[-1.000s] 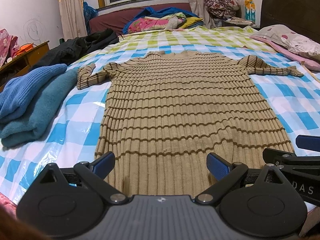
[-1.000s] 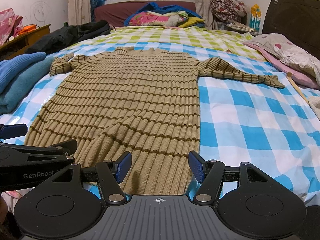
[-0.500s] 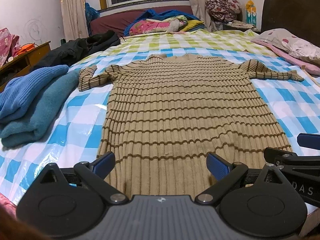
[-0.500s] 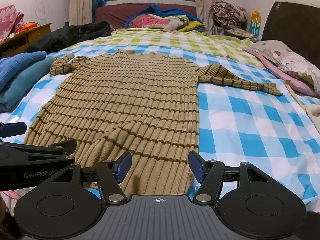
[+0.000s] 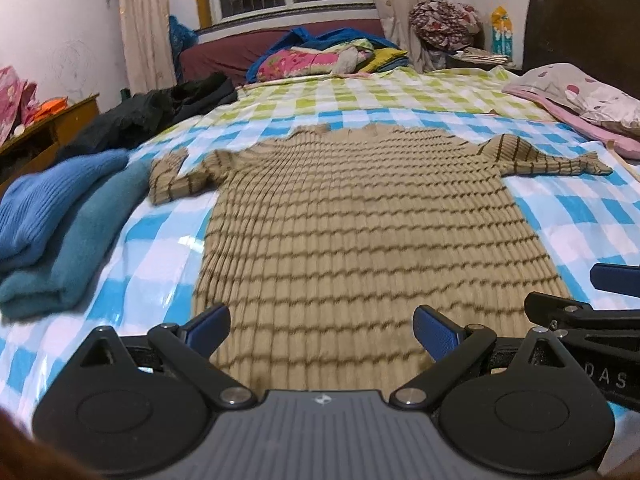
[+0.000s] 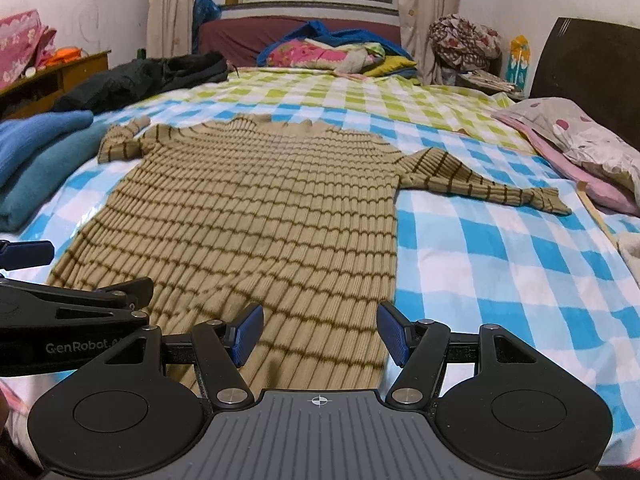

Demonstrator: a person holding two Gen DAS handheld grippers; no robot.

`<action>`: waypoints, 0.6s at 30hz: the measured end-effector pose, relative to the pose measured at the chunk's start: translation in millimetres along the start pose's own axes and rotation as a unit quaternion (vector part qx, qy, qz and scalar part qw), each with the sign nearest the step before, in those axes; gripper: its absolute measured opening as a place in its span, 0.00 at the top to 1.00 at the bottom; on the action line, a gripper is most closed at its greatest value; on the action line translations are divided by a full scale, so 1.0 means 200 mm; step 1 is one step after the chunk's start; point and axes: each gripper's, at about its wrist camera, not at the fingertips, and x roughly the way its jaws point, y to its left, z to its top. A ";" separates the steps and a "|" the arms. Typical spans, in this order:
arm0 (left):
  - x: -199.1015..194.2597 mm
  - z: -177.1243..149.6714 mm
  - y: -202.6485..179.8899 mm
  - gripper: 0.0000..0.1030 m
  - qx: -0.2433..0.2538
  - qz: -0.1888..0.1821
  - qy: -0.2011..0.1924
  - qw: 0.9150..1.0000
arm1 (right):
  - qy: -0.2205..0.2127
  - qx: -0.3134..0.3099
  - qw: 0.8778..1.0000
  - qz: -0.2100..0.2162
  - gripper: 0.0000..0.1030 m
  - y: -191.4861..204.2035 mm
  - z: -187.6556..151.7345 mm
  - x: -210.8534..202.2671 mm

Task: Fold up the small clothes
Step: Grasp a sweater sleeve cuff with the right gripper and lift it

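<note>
A tan ribbed sweater with thin brown stripes (image 5: 360, 232) lies flat on the checked bed, hem towards me, both sleeves spread sideways; it also shows in the right wrist view (image 6: 260, 220). My left gripper (image 5: 322, 330) is open and empty above the hem, nearer its left half. My right gripper (image 6: 320, 336) is open and empty above the hem's right part. Each gripper appears at the edge of the other's view, the right one in the left wrist view (image 5: 592, 320) and the left one in the right wrist view (image 6: 72, 308).
Folded blue and teal knitwear (image 5: 60, 220) lies left of the sweater. Dark clothes (image 5: 160, 112) lie at the far left. A pink pillow and bedding (image 6: 584, 152) lie at the right. A heap of colourful bedding (image 6: 332, 52) is at the back. The bedsheet (image 6: 500, 264) is blue-checked.
Both grippers have risen and pulled back a little from the hem, so the sweater looks farther away. Jaws stay open. The sweater has not moved.
</note>
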 end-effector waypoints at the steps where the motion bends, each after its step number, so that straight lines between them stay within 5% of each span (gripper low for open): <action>1: 0.01 0.03 -0.02 0.00 0.006 -0.002 -0.003 1.000 | -0.002 0.007 1.000 0.004 0.39 -0.02 0.01 0.01; 11: 0.20 0.33 -0.33 0.00 0.040 -0.042 -0.031 0.998 | -0.023 0.113 0.993 -0.002 0.43 -0.50 0.17 0.20; 18: 0.40 0.52 -0.58 0.00 0.041 -0.073 -0.055 0.995 | -0.028 0.218 0.975 -0.022 0.48 -1.00 0.32 0.41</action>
